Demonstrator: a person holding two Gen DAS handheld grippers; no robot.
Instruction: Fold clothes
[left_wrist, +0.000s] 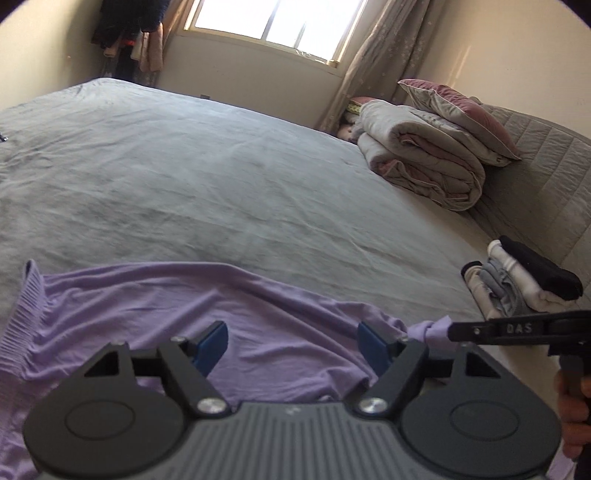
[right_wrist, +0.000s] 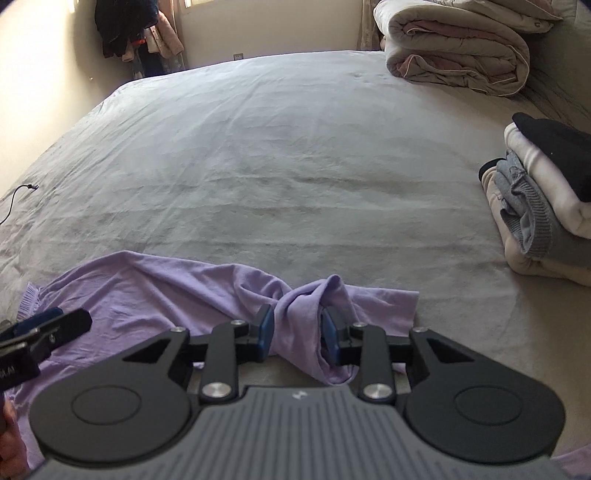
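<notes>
A lilac garment (left_wrist: 207, 306) lies crumpled along the near edge of the grey bed (left_wrist: 221, 177), its ribbed hem at the left. My left gripper (left_wrist: 293, 345) hovers open just over it, blue pads wide apart with nothing between them. From the right, my right gripper (left_wrist: 452, 332) reaches in, shut on a twisted end of the cloth. In the right wrist view, the right gripper (right_wrist: 297, 330) pinches a bunched fold of the lilac garment (right_wrist: 147, 291). The left gripper (right_wrist: 70, 321) shows at the left edge.
A stack of folded clothes (right_wrist: 546, 192) sits at the right side of the bed (right_wrist: 277, 147). A rolled duvet (left_wrist: 424, 162) with a pillow lies by the headboard. A thin cable (right_wrist: 14, 199) rests at the left edge. Hanging clothes (right_wrist: 136, 33) fill the far corner.
</notes>
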